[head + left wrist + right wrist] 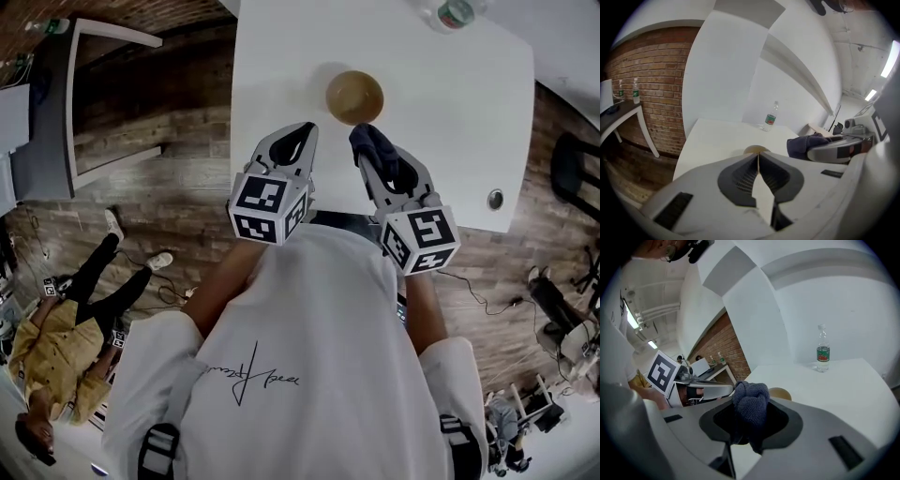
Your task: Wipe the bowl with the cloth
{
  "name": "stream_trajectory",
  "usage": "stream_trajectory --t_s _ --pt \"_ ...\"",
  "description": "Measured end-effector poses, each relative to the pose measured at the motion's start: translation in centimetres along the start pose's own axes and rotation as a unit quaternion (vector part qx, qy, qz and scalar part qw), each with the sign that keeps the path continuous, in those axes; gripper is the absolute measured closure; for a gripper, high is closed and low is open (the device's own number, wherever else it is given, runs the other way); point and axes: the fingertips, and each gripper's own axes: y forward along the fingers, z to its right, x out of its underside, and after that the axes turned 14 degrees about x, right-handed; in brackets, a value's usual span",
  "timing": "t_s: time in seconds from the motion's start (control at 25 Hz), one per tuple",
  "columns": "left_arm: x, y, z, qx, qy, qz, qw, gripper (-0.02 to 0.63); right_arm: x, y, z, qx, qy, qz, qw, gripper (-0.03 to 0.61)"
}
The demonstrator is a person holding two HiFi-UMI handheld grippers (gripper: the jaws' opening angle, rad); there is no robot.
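Wiping had seemingly not begun. The tan bowl (354, 97) sat upright on the white counter (281, 56), just beyond both grippers. The fingers of the right gripper (375, 155) were clamped on a bunched dark-blue cloth (751, 405), held near the bowl, apparently not touching it. The fingers of the left gripper (758, 158) stood almost together, holding nothing. Steadying the bowl and wiping it remained.

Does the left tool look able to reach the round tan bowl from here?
Probably yes: only bare white table lies between the left tool and the round tan bowl; the right tool, gripping the dark blue cloth, is alongside.
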Motion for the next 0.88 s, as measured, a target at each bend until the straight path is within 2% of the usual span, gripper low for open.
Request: stream_trajectory --t_s 0.36,0.6,0.88 --pt "1.8 6.2 -2.0 -0.051 -0.045 -0.023 0.9974 0.588 1.7 3.9 4.6 -0.027 -0.014 -0.041 0.999 0.457" --pt "3.1 7.2 -3.7 -0.077 -0.076 -0.028 0.9937 0.566 2.8 5.6 4.1 -0.048 -0.016 -0.06 0.997 0.457" --pt "3.4 8.7 -5.4 -0.081 -0.1 -0.026 0.9913 0.525 4.0 6.6 3.4 -0.067 -0.018 -0.074 0.995 0.457"
